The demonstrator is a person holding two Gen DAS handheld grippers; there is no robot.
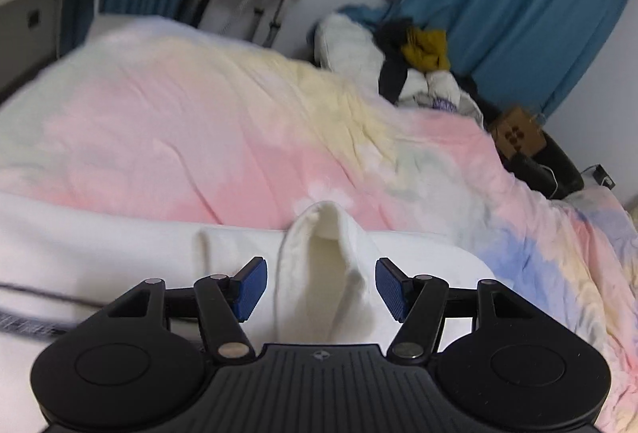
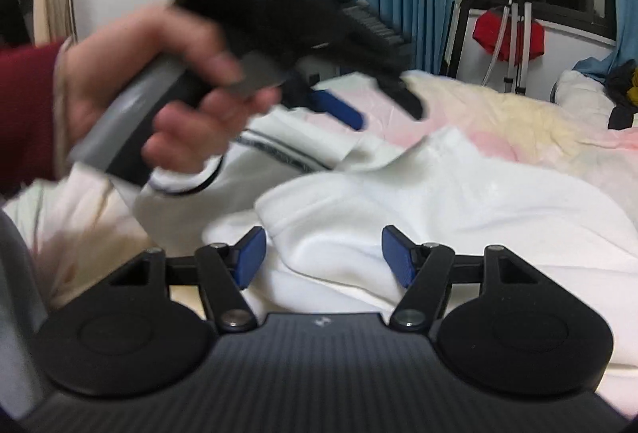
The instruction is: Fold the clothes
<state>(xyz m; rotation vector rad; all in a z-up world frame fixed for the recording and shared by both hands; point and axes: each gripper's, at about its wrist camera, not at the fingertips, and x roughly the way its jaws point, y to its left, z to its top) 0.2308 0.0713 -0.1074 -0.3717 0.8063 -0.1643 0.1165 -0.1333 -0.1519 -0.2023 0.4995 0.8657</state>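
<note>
Two claws over a white garment (image 2: 418, 193) spread on the bed (image 1: 179, 122), left claw (image 1: 321, 285) apart astride a raised fold, pads not pressing, right claw (image 2: 322, 256) apart above crumpled cloth, nothing gripped, left hand (image 2: 159, 94) blurred

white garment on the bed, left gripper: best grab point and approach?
Grip the raised fold of the white garment. It stands up off the flat cloth as a narrow ridge between the open pads of the left gripper. Probably come straight forward and down, closing across the ridge from its two sides; the flat cloth offers no edge.
</note>
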